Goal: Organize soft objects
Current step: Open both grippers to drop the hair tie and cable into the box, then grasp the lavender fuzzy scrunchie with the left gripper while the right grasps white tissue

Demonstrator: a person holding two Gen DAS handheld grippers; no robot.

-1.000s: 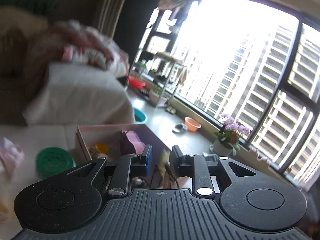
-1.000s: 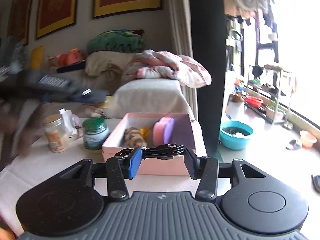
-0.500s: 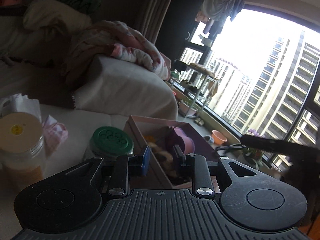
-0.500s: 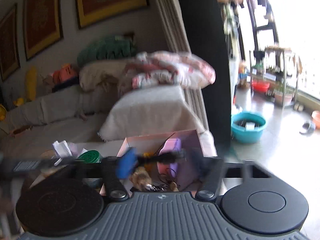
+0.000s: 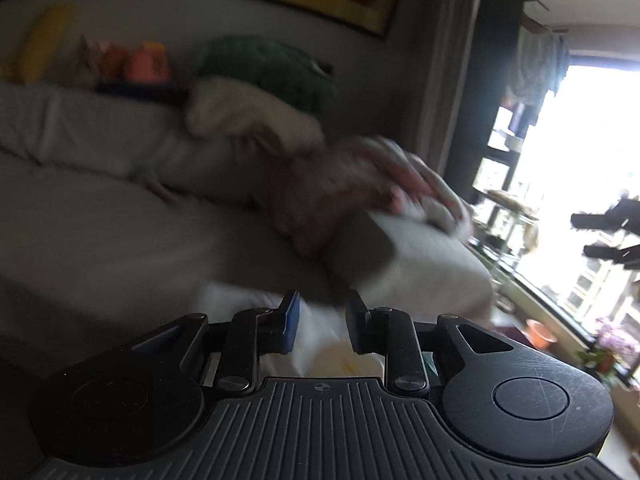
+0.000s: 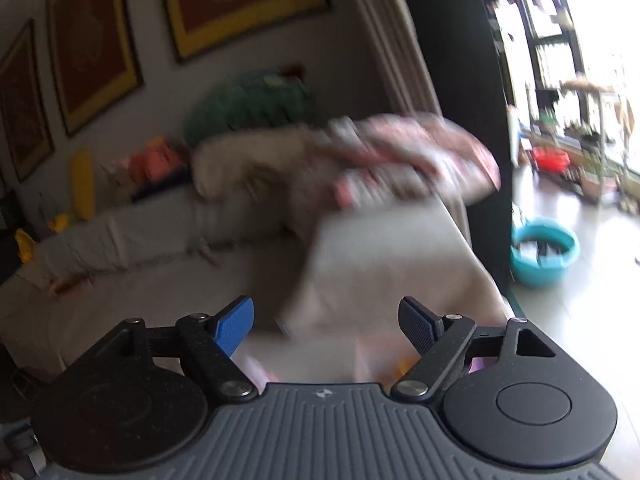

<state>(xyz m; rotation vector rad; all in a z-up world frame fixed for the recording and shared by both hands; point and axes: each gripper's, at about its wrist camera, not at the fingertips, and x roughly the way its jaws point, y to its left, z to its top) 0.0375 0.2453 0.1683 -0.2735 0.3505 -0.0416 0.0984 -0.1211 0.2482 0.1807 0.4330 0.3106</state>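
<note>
Both views are blurred by motion. My left gripper (image 5: 319, 322) is open with a narrow gap and holds nothing; below it I see a pale jar lid (image 5: 344, 362) and white cloth. My right gripper (image 6: 327, 326) is wide open and empty, raised above the table. Only a sliver of the pink box (image 6: 372, 358) shows under its fingers. The black cable it held is out of sight. The right gripper shows as a dark shape against the window in the left wrist view (image 5: 608, 236).
A grey sofa (image 6: 140, 264) spans both views, with a green cushion (image 6: 256, 104), a cream pillow and a pink floral quilt (image 6: 408, 156) on its arm. A teal basin (image 6: 544, 252) sits on the floor by the bright window. Framed pictures hang on the wall.
My right gripper has opened wide and let go of the black cable, then lifted away from the pink box. My left gripper has swung left and up, off the box and green-lidded jar.
</note>
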